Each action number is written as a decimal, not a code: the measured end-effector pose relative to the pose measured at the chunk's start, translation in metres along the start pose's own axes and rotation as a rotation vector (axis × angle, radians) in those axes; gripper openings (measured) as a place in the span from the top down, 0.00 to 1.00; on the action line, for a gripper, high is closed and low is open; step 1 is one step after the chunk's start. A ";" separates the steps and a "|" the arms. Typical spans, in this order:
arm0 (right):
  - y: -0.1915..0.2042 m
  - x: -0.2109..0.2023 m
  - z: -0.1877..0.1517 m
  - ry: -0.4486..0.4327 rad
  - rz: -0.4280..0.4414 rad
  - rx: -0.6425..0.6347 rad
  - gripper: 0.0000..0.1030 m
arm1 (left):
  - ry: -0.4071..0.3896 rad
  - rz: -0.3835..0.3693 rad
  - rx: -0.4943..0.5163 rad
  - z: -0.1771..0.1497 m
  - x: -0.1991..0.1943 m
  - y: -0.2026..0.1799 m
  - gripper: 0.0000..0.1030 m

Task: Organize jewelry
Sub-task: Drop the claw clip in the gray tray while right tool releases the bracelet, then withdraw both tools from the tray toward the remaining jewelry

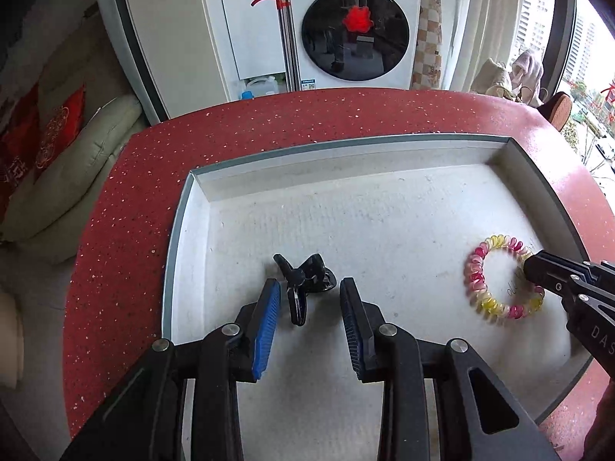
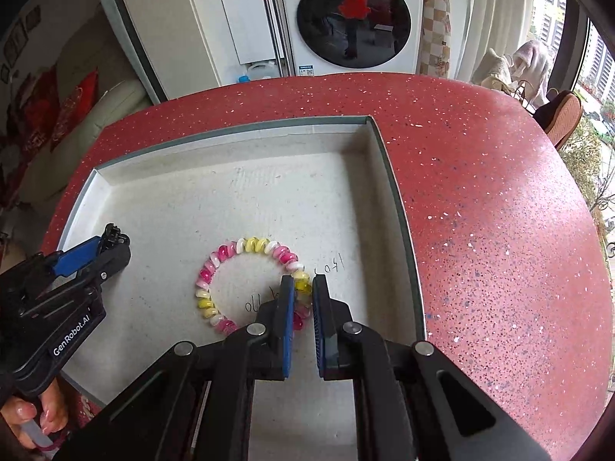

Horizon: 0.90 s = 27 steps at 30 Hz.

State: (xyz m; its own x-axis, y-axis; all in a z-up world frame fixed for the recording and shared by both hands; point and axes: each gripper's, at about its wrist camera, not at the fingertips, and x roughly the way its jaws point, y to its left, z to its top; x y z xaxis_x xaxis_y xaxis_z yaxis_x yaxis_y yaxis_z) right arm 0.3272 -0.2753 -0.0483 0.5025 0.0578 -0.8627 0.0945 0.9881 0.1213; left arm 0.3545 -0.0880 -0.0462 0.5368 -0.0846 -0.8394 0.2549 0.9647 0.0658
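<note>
A black hair clip [image 1: 303,282] lies in the white tray [image 1: 346,153], between the tips of my left gripper [image 1: 309,288], whose jaws stand open around it without touching. A pink, yellow and white coil bracelet [image 2: 246,280] lies flat in the tray [image 2: 230,130] to the right. My right gripper [image 2: 303,284] has its blue pads narrowly apart on either side of the bracelet's right side; the bracelet still rests on the tray floor. The bracelet [image 1: 496,276] and right gripper [image 1: 538,269] also show in the left wrist view. The left gripper [image 2: 111,242] shows at the left of the right wrist view.
The tray sits on a round red speckled table [image 2: 480,192]. Behind it stand a white washing machine [image 1: 357,27], a mop with a red handle [image 1: 282,19] and a beige sofa [image 1: 77,161] at the left. A chair [image 2: 561,115] stands at the right.
</note>
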 end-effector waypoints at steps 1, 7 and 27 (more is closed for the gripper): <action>0.000 0.000 0.000 -0.002 -0.003 -0.005 0.90 | -0.002 0.009 0.008 0.000 0.000 -0.002 0.50; 0.003 -0.010 -0.005 -0.012 0.045 0.004 0.59 | 0.004 0.018 -0.011 -0.001 -0.006 0.000 0.50; 0.007 -0.128 -0.083 -0.188 0.172 0.073 0.16 | -0.158 -0.058 -0.090 -0.075 -0.130 0.061 0.00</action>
State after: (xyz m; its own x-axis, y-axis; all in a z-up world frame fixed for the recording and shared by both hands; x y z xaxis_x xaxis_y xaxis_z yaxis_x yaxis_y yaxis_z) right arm 0.1923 -0.2644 0.0218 0.6670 0.1898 -0.7205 0.0525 0.9526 0.2995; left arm 0.2402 0.0008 0.0260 0.6448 -0.1718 -0.7448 0.2201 0.9749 -0.0343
